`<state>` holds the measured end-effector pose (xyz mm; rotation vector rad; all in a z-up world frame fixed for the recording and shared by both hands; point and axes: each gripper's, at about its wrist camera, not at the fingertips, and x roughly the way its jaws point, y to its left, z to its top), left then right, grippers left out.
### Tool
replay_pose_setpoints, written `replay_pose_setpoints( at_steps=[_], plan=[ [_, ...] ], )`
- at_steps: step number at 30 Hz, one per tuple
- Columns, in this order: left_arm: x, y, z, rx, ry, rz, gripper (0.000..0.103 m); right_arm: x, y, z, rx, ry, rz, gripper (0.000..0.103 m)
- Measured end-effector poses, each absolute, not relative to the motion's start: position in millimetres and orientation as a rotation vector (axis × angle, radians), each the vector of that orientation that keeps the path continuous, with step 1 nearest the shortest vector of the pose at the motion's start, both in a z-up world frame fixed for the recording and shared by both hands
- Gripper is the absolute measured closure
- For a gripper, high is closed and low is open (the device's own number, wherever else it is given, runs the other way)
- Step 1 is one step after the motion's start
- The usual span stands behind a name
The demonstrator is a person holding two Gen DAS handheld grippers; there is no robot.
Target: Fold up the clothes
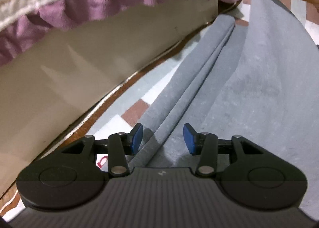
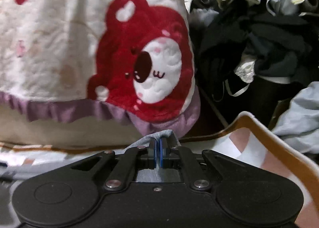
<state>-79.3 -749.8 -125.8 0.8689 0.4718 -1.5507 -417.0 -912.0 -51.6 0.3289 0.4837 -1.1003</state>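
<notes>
Grey garment point(image 1: 249, 92) spread over a checked mat point(image 1: 135, 110), one long fold running up its middle, far corner lifted. Pinched at that raised edge by the right claw point(image 2: 159, 155), pads pressed together on the cloth. Left claw point(image 1: 163, 139) tilted down above the fold, spread, gripping nothing. Beyond the garment: cream quilt point(image 2: 59, 48) with red bear and purple frill; beside it, dark clothes heap point(image 2: 249, 34).

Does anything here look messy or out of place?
Yes: a tangled heap of dark clothes sits unfolded on the right in the right wrist view, beside the bear blanket. The grey garment lies half lifted and creased, not yet flat.
</notes>
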Motion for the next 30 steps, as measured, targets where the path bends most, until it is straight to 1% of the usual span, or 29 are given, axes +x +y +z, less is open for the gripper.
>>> replay_pose_setpoints(
  at_steps=[3,4,5,6,7,8,9,10,12,15,16,17,19,20,21,23,26,30],
  plan=[
    [-78.0,-761.0,-140.0,0.909,0.437,-1.477,0.055,-399.9,-937.4,-62.6,0.424,0.513,-1.162,0.098],
    [-75.2,-765.8,-143.6,0.916,0.434,-1.446,0.053,-395.1,-945.8,-66.1,0.466,0.522,-1.180,0.097],
    [-71.9,-771.0,-144.4,0.902,0.443,-1.426,0.061,-389.8,-953.4,-68.4,0.497,0.555,-1.195,0.096],
    [-67.6,-776.1,-142.8,0.895,0.477,-1.414,0.076,-384.4,-960.9,-70.5,0.526,0.592,-1.210,0.092],
    [-63.8,-782.8,-141.4,0.903,0.500,-1.402,0.098,-377.4,-965.3,-69.3,0.524,0.643,-1.253,0.091],
    [-62.0,-788.7,-139.2,0.914,0.482,-1.373,0.097,-373.2,-963.2,-63.2,0.529,0.635,-1.261,0.086],
    [-59.7,-794.3,-136.8,0.920,0.464,-1.343,0.097,-369.3,-960.3,-56.5,0.536,0.620,-1.264,0.074],
    [-53.9,-797.6,-132.8,0.887,0.450,-1.297,0.099,-365.5,-957.4,-49.7,0.542,0.604,-1.267,0.064],
    [-41.5,-803.9,-124.7,0.817,0.431,-1.205,0.098,-362.6,-950.1,-40.4,0.700,0.491,-1.148,0.058],
    [-2.8,-799.7,-113.0,0.553,0.685,-1.206,0.098,-352.2,-943.3,-56.8,1.007,0.381,-0.980,0.051],
    [0.7,-789.0,-107.8,0.473,0.735,-1.261,0.098,-348.9,-939.7,-68.4,1.090,0.362,-0.967,0.050],
    [-3.6,-778.5,-103.4,0.458,0.732,-1.319,0.097,-345.5,-936.0,-80.0,1.172,0.342,-0.953,0.049],
    [-25.0,-751.6,-97.5,0.546,0.633,-1.431,0.096,-341.3,-925.6,-105.6,1.245,0.322,-0.985,0.048],
    [-32.6,-739.6,-98.2,0.592,0.599,-1.471,0.095,-338.0,-921.5,-116.9,1.250,0.330,-0.997,0.048],
    [-35.7,-728.5,-101.6,0.625,0.608,-1.507,0.095,-334.0,-923.2,-121.4,1.219,0.359,-1.011,0.049],
    [-36.7,-712.8,-111.5,0.672,0.650,-1.546,0.094,-325.8,-928.4,-128.4,1.144,0.424,-1.038,0.050],
    [-24.6,-704.2,-133.9,0.718,0.705,-1.479,0.094,-313.3,-942.4,-142.0,1.155,0.490,-0.967,0.050],
    [11.6,-706.6,-142.3,0.640,0.743,-1.371,0.092,-299.2,-952.7,-154.6,1.104,0.484,-0.950,0.051]
  ],
)
